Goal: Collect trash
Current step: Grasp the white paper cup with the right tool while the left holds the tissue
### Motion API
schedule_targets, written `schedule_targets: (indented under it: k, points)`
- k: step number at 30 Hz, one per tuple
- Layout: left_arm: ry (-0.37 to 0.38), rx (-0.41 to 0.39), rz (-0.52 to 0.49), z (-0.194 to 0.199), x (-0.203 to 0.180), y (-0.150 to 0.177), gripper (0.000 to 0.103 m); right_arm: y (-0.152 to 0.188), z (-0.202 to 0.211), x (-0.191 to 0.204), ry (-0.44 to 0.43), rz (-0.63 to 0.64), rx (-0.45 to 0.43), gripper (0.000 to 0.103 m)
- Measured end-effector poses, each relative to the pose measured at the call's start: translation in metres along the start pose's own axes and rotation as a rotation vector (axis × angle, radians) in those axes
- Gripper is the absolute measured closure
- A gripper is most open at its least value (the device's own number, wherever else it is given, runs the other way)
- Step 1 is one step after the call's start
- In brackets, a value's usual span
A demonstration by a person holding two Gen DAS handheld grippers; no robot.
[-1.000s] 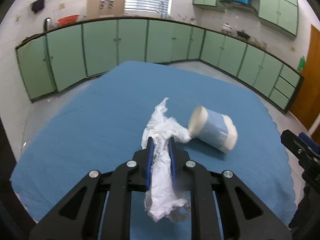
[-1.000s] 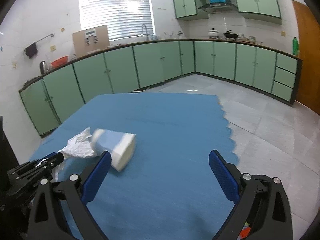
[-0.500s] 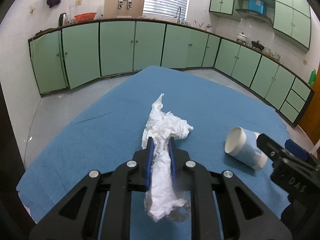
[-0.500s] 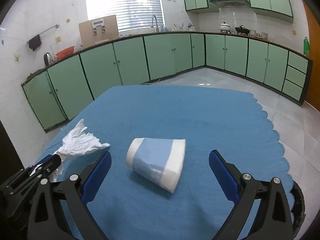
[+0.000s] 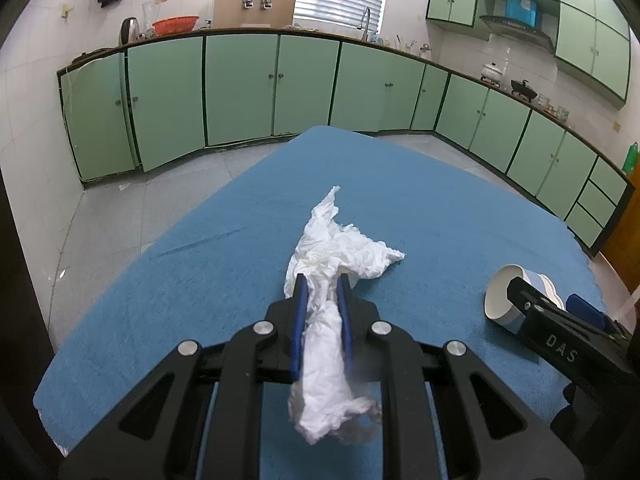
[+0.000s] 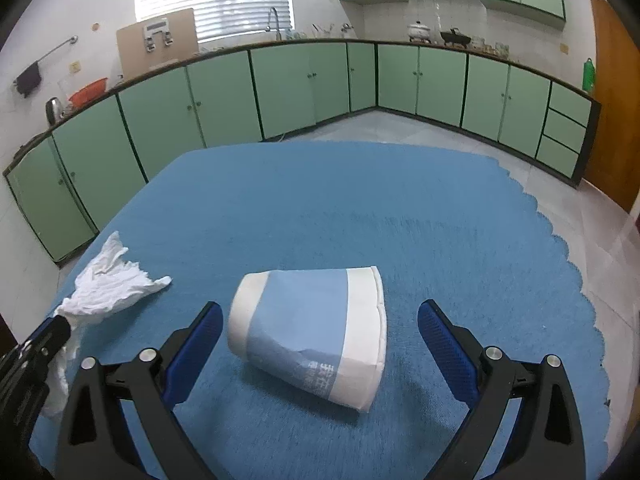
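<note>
My left gripper (image 5: pixel 322 286) is shut on a crumpled white tissue (image 5: pixel 336 248) and holds it above the blue tablecloth (image 5: pixel 200 264). The tissue also shows at the left of the right wrist view (image 6: pixel 110 284). A blue and white paper cup (image 6: pixel 312 330) lies on its side on the cloth. My right gripper (image 6: pixel 320 318) is open with a finger on each side of the cup, not touching it. In the left wrist view the cup (image 5: pixel 502 298) lies at the right, partly hidden behind the right gripper.
The blue cloth (image 6: pixel 400 220) covers the table and ends in a scalloped edge at the right. Green kitchen cabinets (image 6: pixel 304 84) run along the far walls beyond a grey tiled floor (image 6: pixel 420 128). A brown door (image 6: pixel 616 100) stands at the right.
My right gripper has moved in over the cup, which now lies between its open fingers. My left gripper has kept hold of the tissue and drawn away to the left of the cup.
</note>
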State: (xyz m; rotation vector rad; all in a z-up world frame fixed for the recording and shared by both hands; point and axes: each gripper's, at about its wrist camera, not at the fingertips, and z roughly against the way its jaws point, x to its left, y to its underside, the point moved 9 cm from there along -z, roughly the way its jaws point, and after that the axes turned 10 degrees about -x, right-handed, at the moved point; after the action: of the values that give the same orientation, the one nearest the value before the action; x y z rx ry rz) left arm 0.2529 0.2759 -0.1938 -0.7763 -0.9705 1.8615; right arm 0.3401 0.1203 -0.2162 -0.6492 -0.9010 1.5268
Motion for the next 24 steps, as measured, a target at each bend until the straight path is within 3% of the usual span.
schedule_targets:
  k: [2, 6, 24]
  points:
    - [0.005, 0.004, 0.000, -0.002, -0.002, 0.002, 0.089, 0.003, -0.003, -0.001, -0.004, -0.007, 0.016, 0.010]
    - [0.013, 0.012, 0.004, -0.005, -0.005, 0.004, 0.089, 0.007, -0.006, 0.003, -0.057, -0.021, 0.048, 0.028]
    - [0.097, -0.019, -0.037, 0.020, -0.041, -0.007, 0.089, -0.012, 0.058, -0.026, -0.119, 0.032, -0.034, 0.029]
